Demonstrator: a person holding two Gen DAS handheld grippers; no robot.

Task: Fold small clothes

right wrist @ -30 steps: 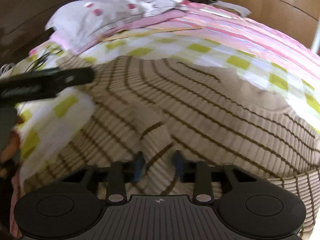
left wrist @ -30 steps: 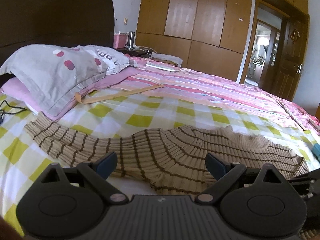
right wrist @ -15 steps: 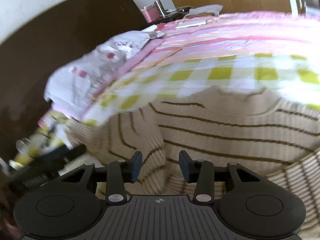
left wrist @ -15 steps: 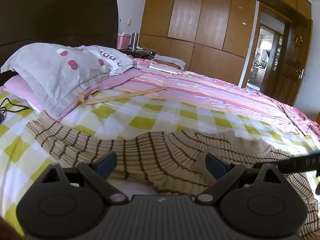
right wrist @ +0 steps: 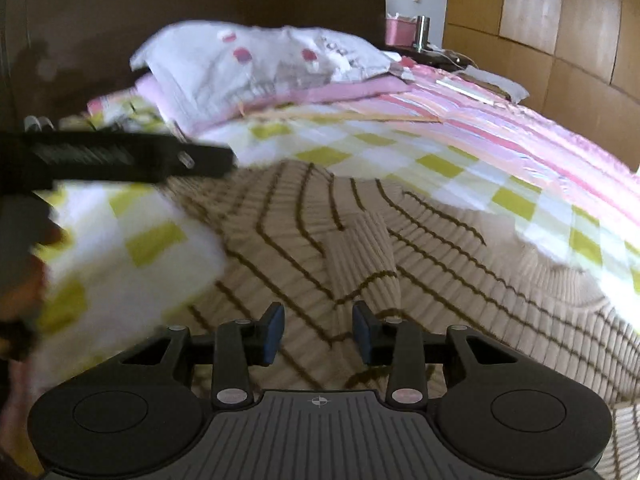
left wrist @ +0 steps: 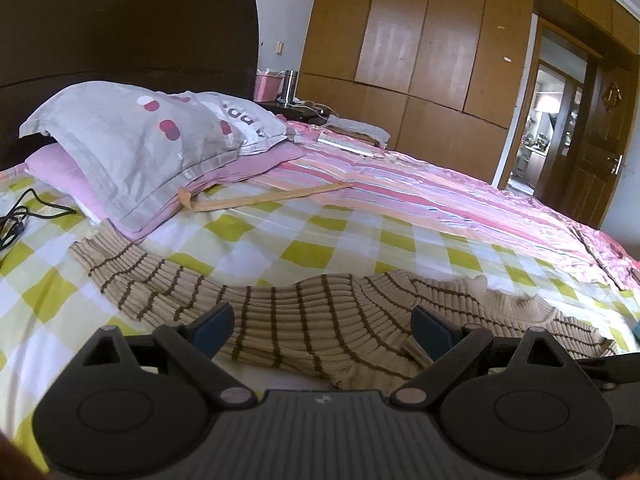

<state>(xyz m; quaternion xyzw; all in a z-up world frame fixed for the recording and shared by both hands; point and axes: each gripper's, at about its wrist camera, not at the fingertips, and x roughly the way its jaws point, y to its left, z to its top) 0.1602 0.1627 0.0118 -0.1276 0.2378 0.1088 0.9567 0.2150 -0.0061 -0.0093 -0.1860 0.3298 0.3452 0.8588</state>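
A beige ribbed sweater with thin brown stripes (left wrist: 304,320) lies spread on the checked bed sheet (left wrist: 312,248), one sleeve stretched out to the left. My left gripper (left wrist: 324,330) is open wide and empty, just above the sweater's near hem. In the right wrist view the sweater (right wrist: 460,264) fills the middle, with a sleeve cuff (right wrist: 364,256) folded onto the body. My right gripper (right wrist: 318,334) is open, its jaws apart over the cuff's end, holding nothing. The left gripper's body (right wrist: 120,156) shows as a dark bar at the left.
Grey and pink pillows (left wrist: 140,140) lie at the headboard (left wrist: 120,32), with a black cable (left wrist: 20,216) at far left. A pink striped quilt (left wrist: 440,200) covers the far side. A wooden wardrobe (left wrist: 420,60) and open door (left wrist: 552,120) stand behind.
My right gripper has opened and let go of the sleeve cuff, which now lies on the sweater's body. The right view swung back. The left gripper rose slightly.
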